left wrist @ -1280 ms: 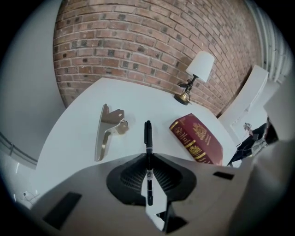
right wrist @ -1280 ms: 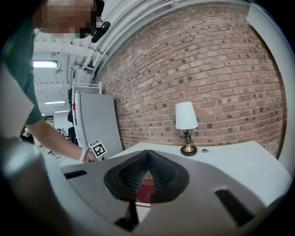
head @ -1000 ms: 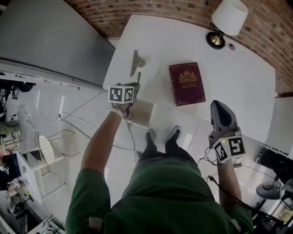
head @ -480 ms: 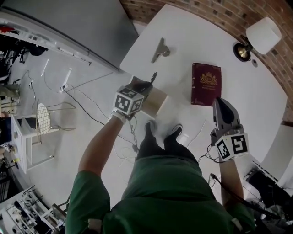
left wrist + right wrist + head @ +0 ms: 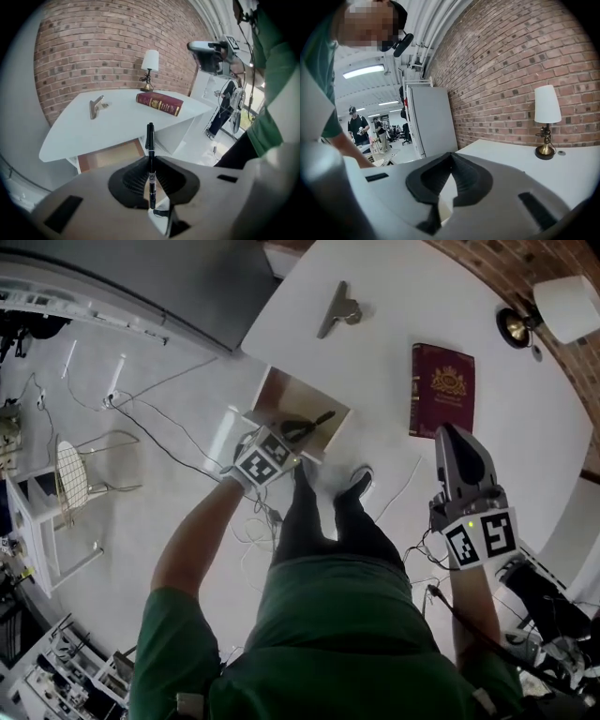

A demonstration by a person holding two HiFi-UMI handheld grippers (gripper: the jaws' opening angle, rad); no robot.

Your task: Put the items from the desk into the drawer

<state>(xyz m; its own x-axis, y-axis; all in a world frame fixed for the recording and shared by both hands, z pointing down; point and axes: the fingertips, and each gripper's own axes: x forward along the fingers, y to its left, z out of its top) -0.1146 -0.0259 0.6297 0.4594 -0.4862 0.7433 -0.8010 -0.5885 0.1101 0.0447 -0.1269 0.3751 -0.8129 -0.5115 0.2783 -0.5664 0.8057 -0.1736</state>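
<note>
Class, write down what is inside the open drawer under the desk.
Only its bare brown bottom shows in the drawer. The pen hangs over it, clamped in the left gripper. That gripper covers the drawer's near corner, so anything there cannot be seen.

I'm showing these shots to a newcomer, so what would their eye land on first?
Most likely the black pen clamped in the left tongs, sticking out past their tips over the open drawer at the desk's near edge. Next comes the red book lying flat on the white desk, with the right tongs shut and empty beside it.
</note>
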